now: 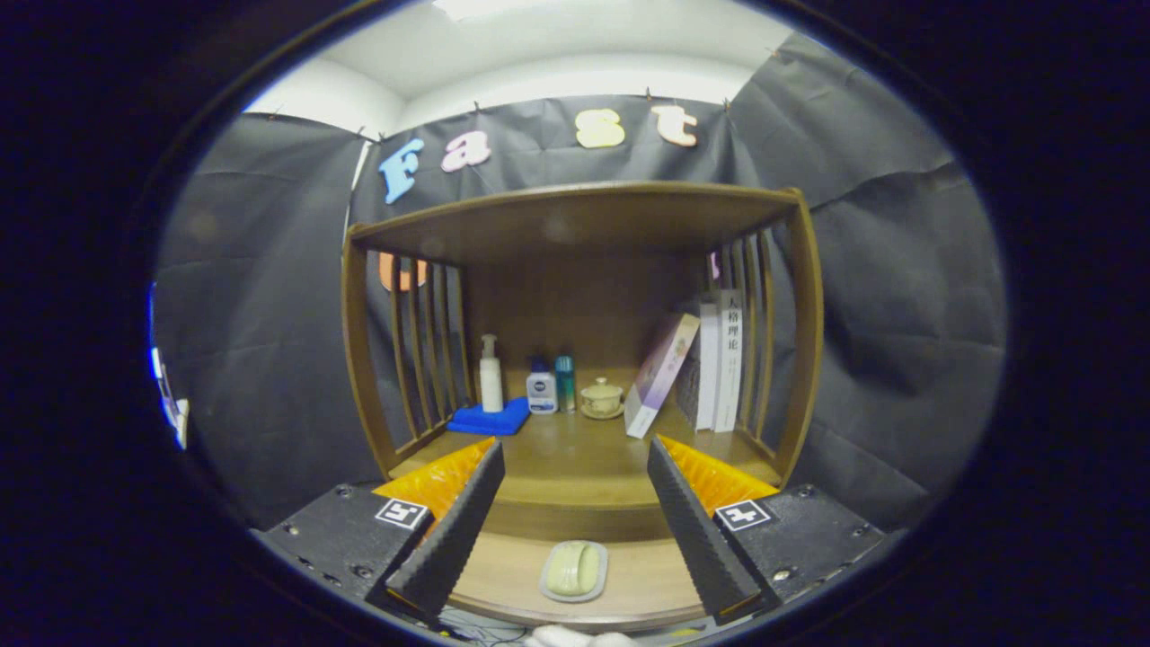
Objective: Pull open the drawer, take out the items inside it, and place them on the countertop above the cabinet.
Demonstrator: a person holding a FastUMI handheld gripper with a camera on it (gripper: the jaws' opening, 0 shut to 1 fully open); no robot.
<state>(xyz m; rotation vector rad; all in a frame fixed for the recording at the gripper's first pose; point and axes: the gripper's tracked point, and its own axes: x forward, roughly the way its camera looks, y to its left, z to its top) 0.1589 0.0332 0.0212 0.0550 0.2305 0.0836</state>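
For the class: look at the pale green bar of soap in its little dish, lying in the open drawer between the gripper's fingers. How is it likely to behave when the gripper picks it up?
The soap looks smooth and rounded, so it will probably slip between the open gripper fingers. It rests loose in a shallow soap dish, so a pinch may lift the bar alone or drag the dish along. It seems rigid and unlikely to bend.

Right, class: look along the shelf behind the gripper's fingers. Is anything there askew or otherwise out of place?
One thing: the purple book leans at a slant against the upright white books, its foot slid out on the countertop. The pump bottle on the blue cloth and the lidded cup stand straight. The gripper is open, with the soap dish between its fingers.
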